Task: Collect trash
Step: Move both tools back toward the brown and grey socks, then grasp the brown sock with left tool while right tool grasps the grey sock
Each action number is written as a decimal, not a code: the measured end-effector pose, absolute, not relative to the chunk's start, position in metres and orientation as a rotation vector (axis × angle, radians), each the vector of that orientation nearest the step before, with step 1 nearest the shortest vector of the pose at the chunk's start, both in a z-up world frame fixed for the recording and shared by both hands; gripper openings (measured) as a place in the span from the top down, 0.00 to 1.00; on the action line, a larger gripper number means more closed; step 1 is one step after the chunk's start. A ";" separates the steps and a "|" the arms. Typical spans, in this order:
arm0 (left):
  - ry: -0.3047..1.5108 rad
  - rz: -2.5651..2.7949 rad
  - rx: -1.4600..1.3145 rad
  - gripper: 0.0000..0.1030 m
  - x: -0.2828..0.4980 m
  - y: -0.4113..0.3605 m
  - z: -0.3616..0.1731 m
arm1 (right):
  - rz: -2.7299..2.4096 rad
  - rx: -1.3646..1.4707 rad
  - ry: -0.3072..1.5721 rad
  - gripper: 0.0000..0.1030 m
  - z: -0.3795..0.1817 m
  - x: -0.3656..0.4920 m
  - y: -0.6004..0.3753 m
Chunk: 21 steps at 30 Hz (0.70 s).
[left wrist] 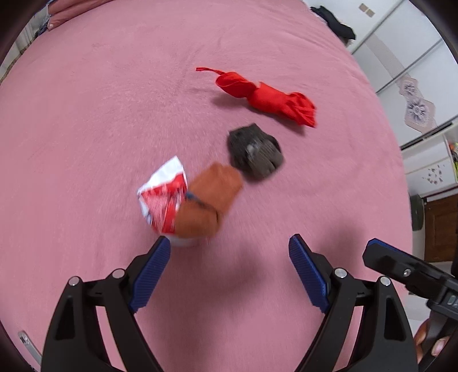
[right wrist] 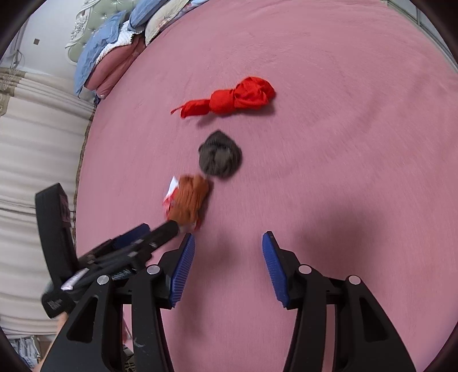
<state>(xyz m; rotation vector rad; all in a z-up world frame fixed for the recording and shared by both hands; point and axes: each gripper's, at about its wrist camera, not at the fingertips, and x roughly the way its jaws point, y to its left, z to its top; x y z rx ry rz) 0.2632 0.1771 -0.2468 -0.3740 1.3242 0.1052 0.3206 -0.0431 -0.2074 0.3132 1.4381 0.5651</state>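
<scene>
On the pink bed cover (left wrist: 114, 114) lie a crumpled red-and-white wrapper (left wrist: 161, 200), a brown rolled sock (left wrist: 211, 200) against it, a dark grey sock ball (left wrist: 254, 153) and a red cloth bundle (left wrist: 269, 96). My left gripper (left wrist: 229, 260) is open, just short of the wrapper and brown sock. In the right wrist view the same items show: wrapper (right wrist: 171, 190), brown sock (right wrist: 189, 200), grey ball (right wrist: 220, 157), red bundle (right wrist: 237, 97). My right gripper (right wrist: 227, 257) is open and empty above the cover, beside the left gripper's fingers (right wrist: 163, 231), which reach the brown sock.
Pillows and folded bedding (right wrist: 114, 48) lie at the bed's head by a padded headboard. A white wardrobe (left wrist: 400, 57) and dark clothing (left wrist: 337, 23) stand past the bed's far right edge. A curtain (right wrist: 34, 171) hangs left of the bed.
</scene>
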 end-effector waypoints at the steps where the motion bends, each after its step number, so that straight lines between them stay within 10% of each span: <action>1: 1.327 0.110 -0.388 0.18 0.274 0.180 -0.256 | 0.567 0.317 1.442 0.53 -0.214 0.333 -0.037; 6: 1.339 0.103 -0.387 0.19 0.302 0.183 -0.281 | 0.602 0.330 1.452 0.52 -0.240 0.374 -0.017; 12: 1.362 0.116 -0.329 0.52 0.313 0.183 -0.301 | 0.611 0.325 1.491 0.52 -0.274 0.401 0.003; 17: 1.351 0.097 -0.403 0.61 0.309 0.193 -0.305 | 0.649 0.353 1.518 0.41 -0.294 0.415 0.024; 21: 1.345 0.081 -0.408 0.69 0.306 0.197 -0.306 | 0.692 0.423 1.565 0.55 -0.304 0.417 0.036</action>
